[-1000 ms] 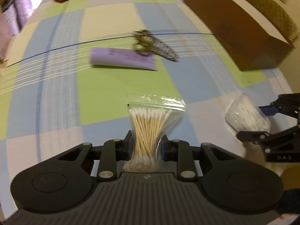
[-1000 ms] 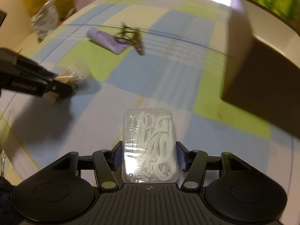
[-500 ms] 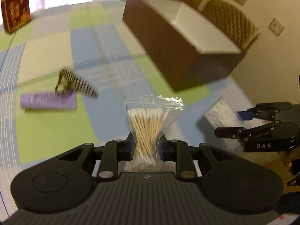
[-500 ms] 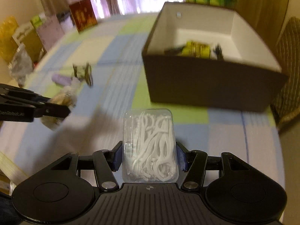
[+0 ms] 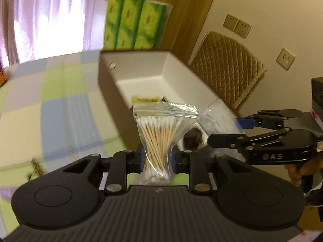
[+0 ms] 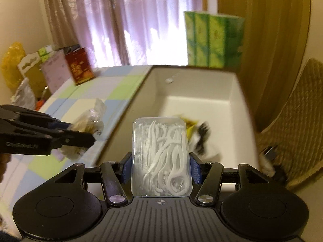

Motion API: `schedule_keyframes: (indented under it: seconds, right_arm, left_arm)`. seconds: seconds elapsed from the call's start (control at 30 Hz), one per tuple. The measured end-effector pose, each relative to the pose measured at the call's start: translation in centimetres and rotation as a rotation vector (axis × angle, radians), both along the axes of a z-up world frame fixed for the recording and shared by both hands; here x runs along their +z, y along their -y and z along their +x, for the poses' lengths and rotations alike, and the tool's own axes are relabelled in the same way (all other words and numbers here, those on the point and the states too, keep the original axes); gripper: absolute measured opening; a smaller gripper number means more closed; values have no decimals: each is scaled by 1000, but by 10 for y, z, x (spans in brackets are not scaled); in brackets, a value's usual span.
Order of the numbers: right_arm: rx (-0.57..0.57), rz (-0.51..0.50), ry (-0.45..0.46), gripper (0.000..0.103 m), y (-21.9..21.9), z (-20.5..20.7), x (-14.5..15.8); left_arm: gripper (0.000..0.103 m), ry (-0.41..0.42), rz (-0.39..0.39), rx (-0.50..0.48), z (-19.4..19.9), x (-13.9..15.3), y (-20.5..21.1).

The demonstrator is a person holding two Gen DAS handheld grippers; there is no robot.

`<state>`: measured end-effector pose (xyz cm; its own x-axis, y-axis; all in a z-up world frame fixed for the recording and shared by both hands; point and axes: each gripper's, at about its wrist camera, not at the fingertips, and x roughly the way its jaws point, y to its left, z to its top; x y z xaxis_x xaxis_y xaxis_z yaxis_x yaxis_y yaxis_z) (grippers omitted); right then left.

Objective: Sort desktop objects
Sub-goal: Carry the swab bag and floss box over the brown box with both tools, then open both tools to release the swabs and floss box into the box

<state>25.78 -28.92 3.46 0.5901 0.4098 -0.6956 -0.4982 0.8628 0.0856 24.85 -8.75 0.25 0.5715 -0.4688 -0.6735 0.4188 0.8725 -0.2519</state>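
My left gripper (image 5: 157, 159) is shut on a clear zip bag of cotton swabs (image 5: 159, 141), held in the air near the open brown cardboard box (image 5: 141, 80). My right gripper (image 6: 161, 167) is shut on a clear plastic case of white floss picks (image 6: 161, 157), held over the near end of the same box (image 6: 201, 100). Inside the box lie a yellow packet (image 6: 189, 123) and a dark object (image 6: 201, 137). The right gripper also shows in the left wrist view (image 5: 226, 129), and the left gripper in the right wrist view (image 6: 80, 133).
The table has a checked blue, green and cream cloth (image 5: 50, 100). Green tissue packs (image 6: 212, 40) stand behind the box. A red box (image 6: 80, 68) and papers stand at the far left edge. A wicker chair (image 6: 292, 121) is right of the box.
Both grippers have risen and moved toward the box with their loads. The box interior now fills both views; the scissors and purple item have dropped out of sight.
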Motion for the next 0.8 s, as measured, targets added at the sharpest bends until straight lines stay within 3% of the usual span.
schedule_keyframes:
  seconds: [0.3,0.5,0.8]
  right_arm:
    - [-17,-12,-115,54,18,115,-19]
    - [6,-97,-155,54,6,177,-39]
    - [76,-214,-153,54,-16,221,-63]
  left_arm:
    - [20,-51,39,0,101,-7,66]
    - [20,-91,134,14,169,-23,90]
    - [20,-169,245,27,240,-58,106]
